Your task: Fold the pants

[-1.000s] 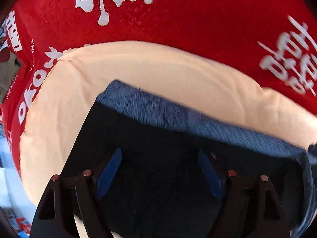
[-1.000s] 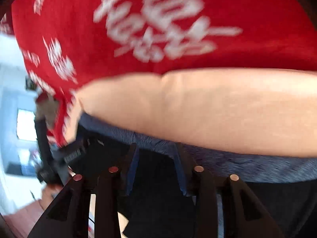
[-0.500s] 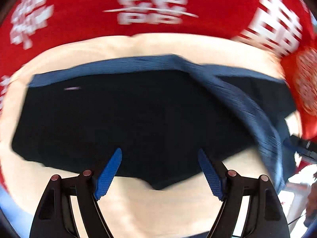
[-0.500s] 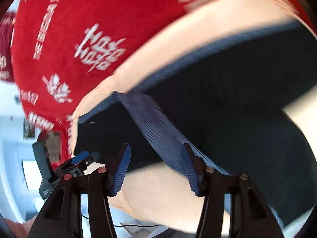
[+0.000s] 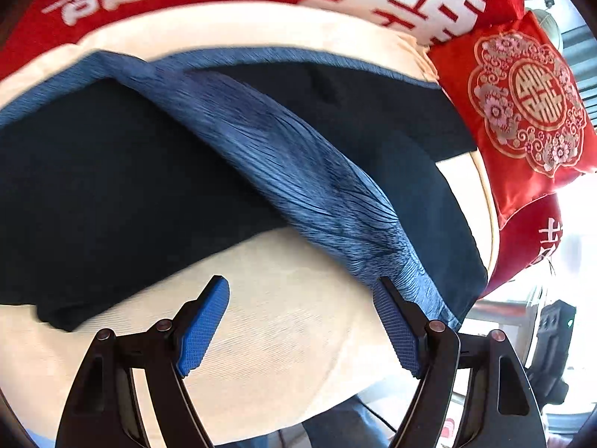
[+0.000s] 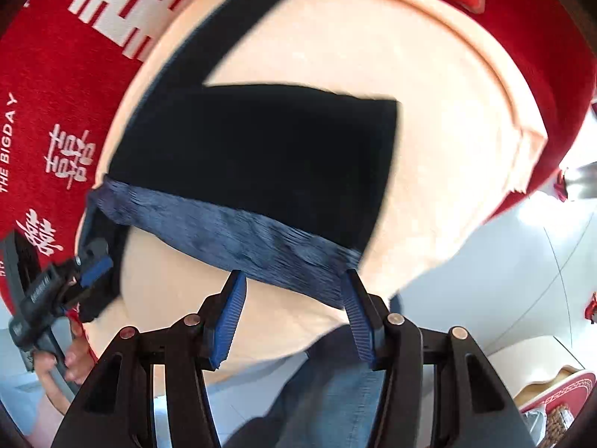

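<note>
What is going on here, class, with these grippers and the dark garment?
A person holding two grippers is folding dark pants on a cream cushion. The pants lie folded over, with the blue ribbed waistband nearest. The left gripper and the right gripper are both open just short of the waistband, holding nothing.

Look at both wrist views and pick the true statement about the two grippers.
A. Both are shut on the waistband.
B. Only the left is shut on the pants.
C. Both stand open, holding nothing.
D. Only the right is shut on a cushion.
C: the left gripper and right gripper both have spread fingers with nothing between them, and the dark pants lie on the cream cushion.
</note>
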Demonstrator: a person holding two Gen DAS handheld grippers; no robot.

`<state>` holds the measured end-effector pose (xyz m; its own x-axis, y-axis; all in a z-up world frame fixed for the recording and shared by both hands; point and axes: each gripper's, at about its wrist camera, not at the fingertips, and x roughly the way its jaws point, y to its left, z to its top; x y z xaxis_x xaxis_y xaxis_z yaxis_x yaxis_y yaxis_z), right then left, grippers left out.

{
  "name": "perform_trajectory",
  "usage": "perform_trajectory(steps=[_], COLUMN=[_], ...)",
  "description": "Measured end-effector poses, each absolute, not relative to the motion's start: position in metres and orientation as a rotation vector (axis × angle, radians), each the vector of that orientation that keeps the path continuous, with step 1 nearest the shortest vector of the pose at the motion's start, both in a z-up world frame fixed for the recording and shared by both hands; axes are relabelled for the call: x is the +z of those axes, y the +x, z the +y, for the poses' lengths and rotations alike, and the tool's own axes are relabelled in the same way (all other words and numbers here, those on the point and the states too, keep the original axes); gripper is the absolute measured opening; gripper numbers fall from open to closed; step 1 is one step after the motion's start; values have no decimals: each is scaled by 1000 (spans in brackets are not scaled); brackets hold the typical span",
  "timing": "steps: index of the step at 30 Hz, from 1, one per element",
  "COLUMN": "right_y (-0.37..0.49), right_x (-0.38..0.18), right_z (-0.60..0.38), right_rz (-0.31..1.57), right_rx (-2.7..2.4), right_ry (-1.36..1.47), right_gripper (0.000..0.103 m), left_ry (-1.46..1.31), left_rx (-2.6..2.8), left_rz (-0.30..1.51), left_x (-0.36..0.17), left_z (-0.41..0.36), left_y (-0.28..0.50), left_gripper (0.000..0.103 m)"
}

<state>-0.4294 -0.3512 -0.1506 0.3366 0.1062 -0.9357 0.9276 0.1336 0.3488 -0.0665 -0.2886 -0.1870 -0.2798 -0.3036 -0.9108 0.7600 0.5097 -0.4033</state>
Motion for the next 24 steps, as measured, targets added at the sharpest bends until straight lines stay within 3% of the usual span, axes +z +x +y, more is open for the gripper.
perform_trajectory(steps=[11,12,13,14,15,16,24], right_y=[-446,-447,-448,-449,-451,-449,-419], right_x=[-195,-196,-196,-194,-188,-177,-88], right_z=[-375,-377,-380,-381,-382,-388,-471], right_rz=[1029,1019,998,965,942,916,768], right_rx=[-576,-559,-526,-496,-485,-469,-411], right_ry=[1388,1413,1444,1473,1485,1479,1326], right_gripper=[56,47,28,23,19,17,17], left_ry=[385,387,378,371,357,358,298], left_rx=[-1126,-1118,-1120,-1128,-1146,-1160,-1177], left_rz=[1557,1556,1555,1558,1568,1587,1452], left_x=[-198,-197,-195,-195,-193,-191,-137], left_z=[-314,-315,-317,-318,-320,-325,-370], left_y=[-96,-96,-97,-98,-99,-101,-87], left_gripper=[81,81,79,72,49,40,40])
